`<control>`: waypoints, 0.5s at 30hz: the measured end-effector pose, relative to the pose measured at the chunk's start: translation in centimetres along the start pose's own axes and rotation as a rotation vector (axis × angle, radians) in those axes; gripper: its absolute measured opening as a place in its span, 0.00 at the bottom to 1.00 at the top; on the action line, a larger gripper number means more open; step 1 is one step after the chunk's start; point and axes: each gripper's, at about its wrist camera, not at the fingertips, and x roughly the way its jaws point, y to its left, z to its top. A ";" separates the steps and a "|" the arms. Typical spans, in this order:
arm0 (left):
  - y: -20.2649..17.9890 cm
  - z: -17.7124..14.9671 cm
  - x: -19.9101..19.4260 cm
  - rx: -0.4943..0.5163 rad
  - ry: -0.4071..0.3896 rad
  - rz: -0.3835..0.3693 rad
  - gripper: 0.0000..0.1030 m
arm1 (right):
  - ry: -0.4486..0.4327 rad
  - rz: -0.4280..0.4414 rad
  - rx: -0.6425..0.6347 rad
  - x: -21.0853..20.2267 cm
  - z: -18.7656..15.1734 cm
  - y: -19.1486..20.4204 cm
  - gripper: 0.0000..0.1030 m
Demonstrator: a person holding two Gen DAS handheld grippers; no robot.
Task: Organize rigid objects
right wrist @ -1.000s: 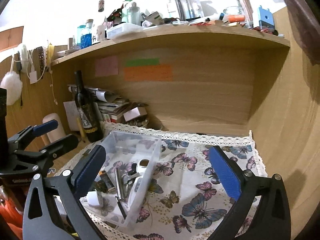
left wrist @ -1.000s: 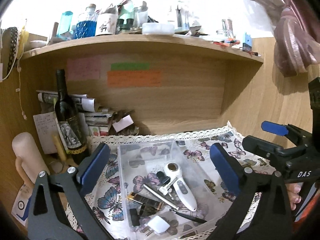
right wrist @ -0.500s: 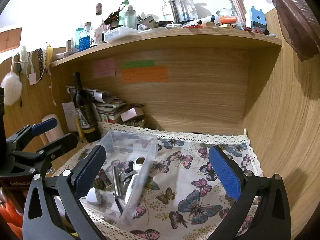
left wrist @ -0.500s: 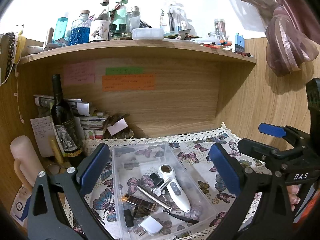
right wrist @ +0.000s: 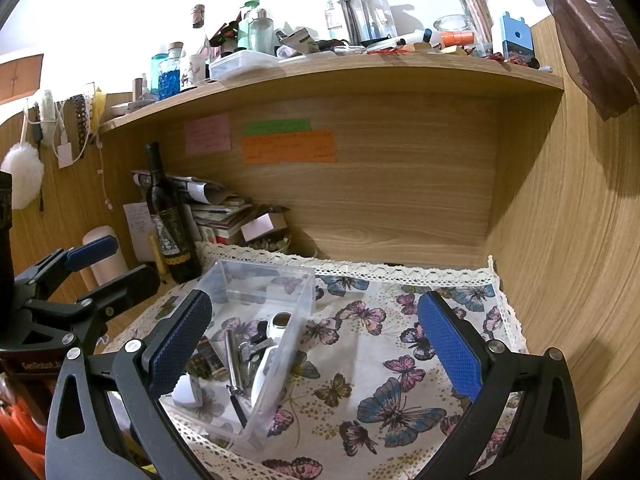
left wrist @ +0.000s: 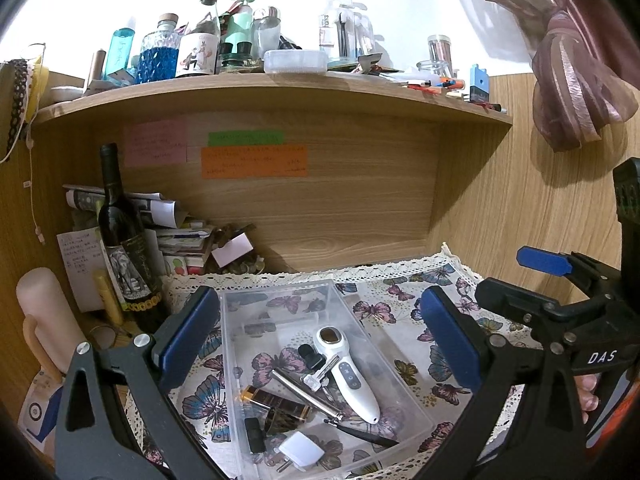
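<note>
Both jaws gape empty: left gripper (left wrist: 320,332) straddles the clear bin (left wrist: 280,300), right gripper (right wrist: 314,336) beside it.

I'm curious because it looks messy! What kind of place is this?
Probably a desk nook in someone's home: sticky notes on the wooden back, a wine bottle by stacked papers, and a cluttered shelf above.

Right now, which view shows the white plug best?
The left wrist view: the white plug lies in plain sight at the near end of the clear bin. In the right wrist view, the right gripper finger mostly hides it.
</note>
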 end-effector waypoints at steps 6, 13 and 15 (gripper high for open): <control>0.2 -0.1 0.3 -0.005 0.008 0.000 0.99 | 0.003 0.000 0.006 0.0 0.0 0.0 1.00; 0.2 -0.1 0.3 -0.001 0.007 0.002 0.99 | 0.008 -0.001 0.011 0.1 0.0 0.0 1.00; 0.2 -0.2 0.4 -0.001 0.006 0.007 0.99 | 0.010 0.000 0.013 0.1 0.0 0.1 1.00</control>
